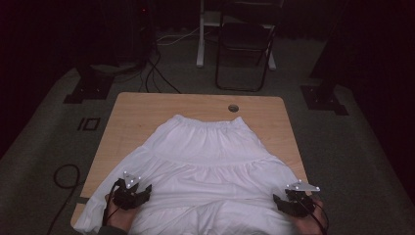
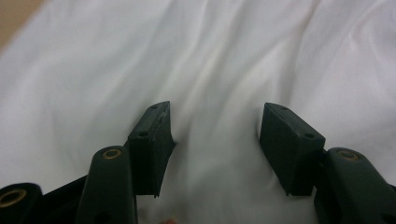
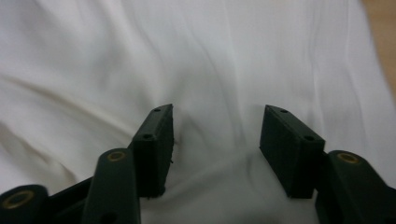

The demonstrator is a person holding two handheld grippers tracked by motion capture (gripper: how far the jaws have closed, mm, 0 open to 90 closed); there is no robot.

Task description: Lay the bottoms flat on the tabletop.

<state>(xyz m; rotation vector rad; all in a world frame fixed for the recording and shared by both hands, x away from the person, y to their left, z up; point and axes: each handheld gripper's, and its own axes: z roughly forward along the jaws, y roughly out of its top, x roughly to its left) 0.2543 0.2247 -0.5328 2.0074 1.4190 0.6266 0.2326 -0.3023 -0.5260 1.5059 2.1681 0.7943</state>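
A white tiered skirt (image 1: 210, 156) lies spread on the wooden table (image 1: 142, 105), its elastic waistband at the far side and its hem hanging over the near edge. My left gripper (image 1: 142, 193) rests over the skirt's near left part. In the left gripper view the left gripper (image 2: 215, 135) stands open, with rumpled white cloth (image 2: 219, 60) beneath the jaws. My right gripper (image 1: 283, 201) is over the skirt's near right part. Here too the right gripper (image 3: 215, 140) stands open, and a soft fold of the cloth (image 3: 210, 70) rises between the jaws without being pinched.
A round cable hole (image 1: 233, 107) sits in the tabletop just beyond the waistband. A dark folding chair (image 1: 244, 44) stands behind the table. Cables (image 1: 63, 176) loop on the carpet at the left, and black stand bases (image 1: 88, 88) flank the table.
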